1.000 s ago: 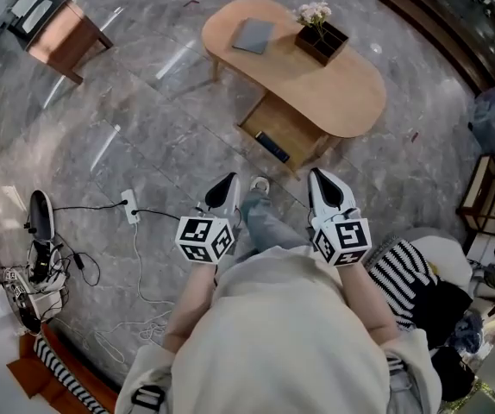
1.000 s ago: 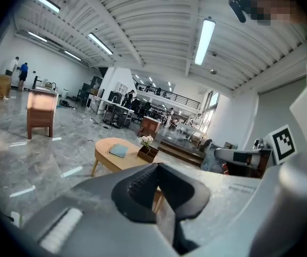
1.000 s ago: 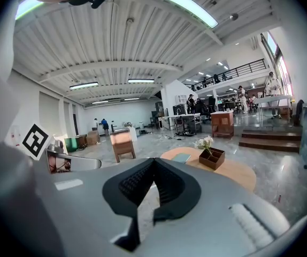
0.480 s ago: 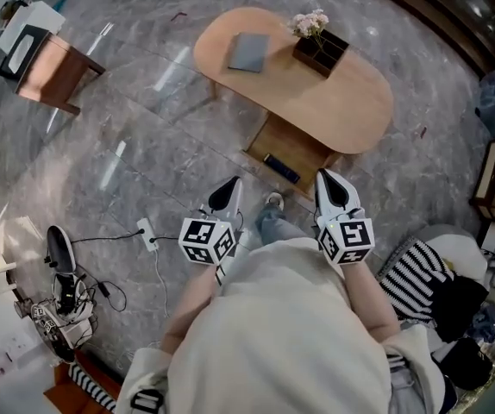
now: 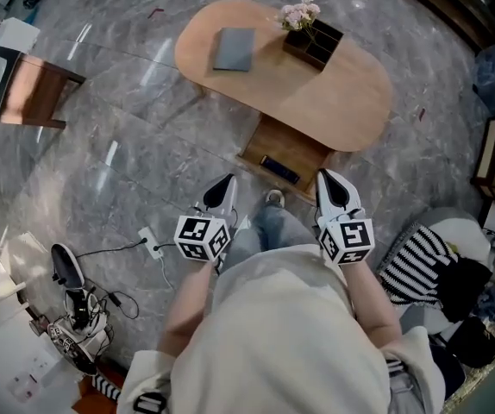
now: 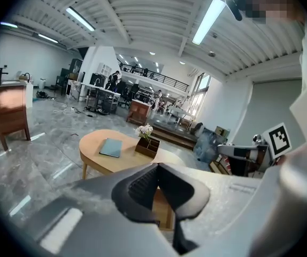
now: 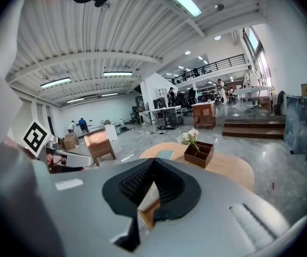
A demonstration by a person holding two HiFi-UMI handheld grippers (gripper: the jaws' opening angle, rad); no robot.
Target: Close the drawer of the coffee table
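Observation:
An oval wooden coffee table (image 5: 351, 102) stands ahead of me on the marble floor. Its drawer (image 5: 295, 149) is pulled out toward me, with a dark flat item (image 5: 279, 169) lying inside. My left gripper (image 5: 222, 190) is shut and empty, just left of the drawer's front. Shut and empty too, my right gripper (image 5: 332, 186) sits just short of the drawer's right corner. The table (image 6: 97, 157) shows past the closed left gripper (image 6: 158, 166) in the left gripper view, and the table (image 7: 233, 167) also appears beyond the right gripper (image 7: 152, 162) in its own view.
On the tabletop lie a grey book (image 5: 234, 48) and a dark box with pink flowers (image 5: 313, 41). A wooden side table (image 5: 25, 93) stands far left. A power strip with cables (image 5: 154, 243) lies on the floor at my left. Striped bags (image 5: 420, 266) sit at my right.
I have walked closer: the table and its open drawer now lie nearer to both grippers. Both stay shut and have come forward together.

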